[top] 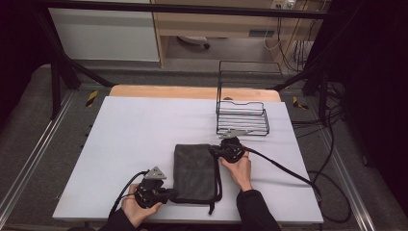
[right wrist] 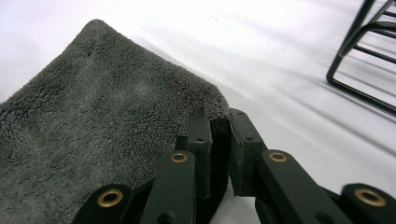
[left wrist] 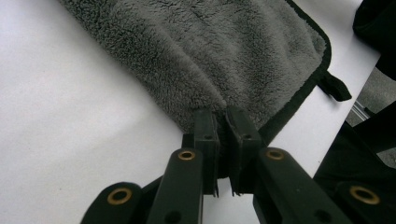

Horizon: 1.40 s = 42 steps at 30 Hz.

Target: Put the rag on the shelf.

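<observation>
Starting at your left, your left gripper point(top: 169, 195) is clamped on the near left corner of the grey towel point(top: 195, 172), and in the left gripper view the pads point(left wrist: 207, 128) are pinched together with fleece bunched between them, right beside the black trimmed edge and its little hanging loop point(left wrist: 332, 85). The towel lies folded into a narrow rectangle on the white table point(top: 125, 144), near the front edge and a little right of centre, so the folding looks well advanced to me; what seems left is one more fold or a lift toward the wire basket point(top: 242, 118) standing just beyond it at the far right. Your right gripper point(top: 215, 151) has its jaws closed on the far right corner of the towel; the right gripper view shows that corner caught between the pads point(right wrist: 200, 135). You cannot count the layers in the fold from here, and the underside is hidden. In the high view both sets of fingertips are small and dark against the dark cloth, so how much fabric each one has is probably only a thin pinch, though I can't be sure. The basket's near corner is cut off in the right gripper view.
</observation>
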Motion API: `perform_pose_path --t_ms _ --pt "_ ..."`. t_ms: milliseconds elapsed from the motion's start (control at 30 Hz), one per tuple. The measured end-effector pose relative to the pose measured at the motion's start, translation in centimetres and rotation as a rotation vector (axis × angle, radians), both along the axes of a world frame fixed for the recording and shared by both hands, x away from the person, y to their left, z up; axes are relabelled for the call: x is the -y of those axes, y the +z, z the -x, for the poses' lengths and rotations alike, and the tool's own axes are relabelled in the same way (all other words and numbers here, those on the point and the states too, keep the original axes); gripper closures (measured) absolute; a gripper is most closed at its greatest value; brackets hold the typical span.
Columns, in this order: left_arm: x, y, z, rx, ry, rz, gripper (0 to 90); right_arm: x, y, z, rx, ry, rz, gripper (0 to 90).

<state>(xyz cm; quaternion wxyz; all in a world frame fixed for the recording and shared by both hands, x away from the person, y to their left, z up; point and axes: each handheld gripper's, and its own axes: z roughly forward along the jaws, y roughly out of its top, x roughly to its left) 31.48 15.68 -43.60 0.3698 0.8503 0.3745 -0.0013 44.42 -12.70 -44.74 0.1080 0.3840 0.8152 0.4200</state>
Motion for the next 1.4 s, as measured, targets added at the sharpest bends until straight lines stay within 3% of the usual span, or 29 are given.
perform_pose_path --t_ms 200,267,367,400,433,467,567,667,800,1067,1200,1400 --pt "-0.1 -0.1 -0.1 0.008 0.0 0.004 81.7 0.0 -0.1 0.0 0.016 0.008 0.006 78.6" --pt "-0.3 0.1 -0.2 0.009 -0.003 0.002 79.4 0.1 0.0 0.1 0.023 0.002 0.008 73.8" --pt "-1.0 0.6 -0.4 0.028 -0.003 0.014 70.1 0.5 0.6 0.6 0.066 -0.026 -0.003 57.5" --pt "-1.4 0.8 -0.5 0.038 0.006 0.027 70.1 0.5 0.6 0.6 0.066 -0.026 -0.003 57.5" --pt "-1.8 1.1 -0.6 0.048 0.014 0.041 64.6 0.9 1.0 1.0 0.065 -0.02 -0.023 48.8" --pt "-2.2 1.2 -0.8 0.056 0.025 0.057 64.6 0.9 1.0 1.0 0.065 -0.02 -0.023 48.8" --pt "-3.2 1.6 -1.6 0.082 0.051 0.07 48.5 1.9 1.6 2.0 0.07 -0.015 -0.032 32.3" --pt "-3.7 1.7 -2.6 0.119 0.066 0.033 37.7 2.6 1.8 2.8 0.051 -0.004 -0.06 22.3" --pt "-3.7 1.6 -3.4 0.127 0.066 -0.005 28.4 3.2 2.0 3.5 0.045 0.009 -0.07 13.5" --pt "-3.2 1.4 -5.7 0.104 0.067 -0.047 12.9 4.1 1.9 5.4 0.006 0.034 -0.094 4.6" --pt "-2.8 1.8 -6.8 0.133 0.092 -0.063 12.0 4.6 1.7 6.0 0.012 0.026 -0.096 3.3" --pt "-2.3 2.4 -8.4 0.161 0.115 -0.036 13.3 5.5 1.1 6.6 -0.006 0.007 -0.097 2.5"
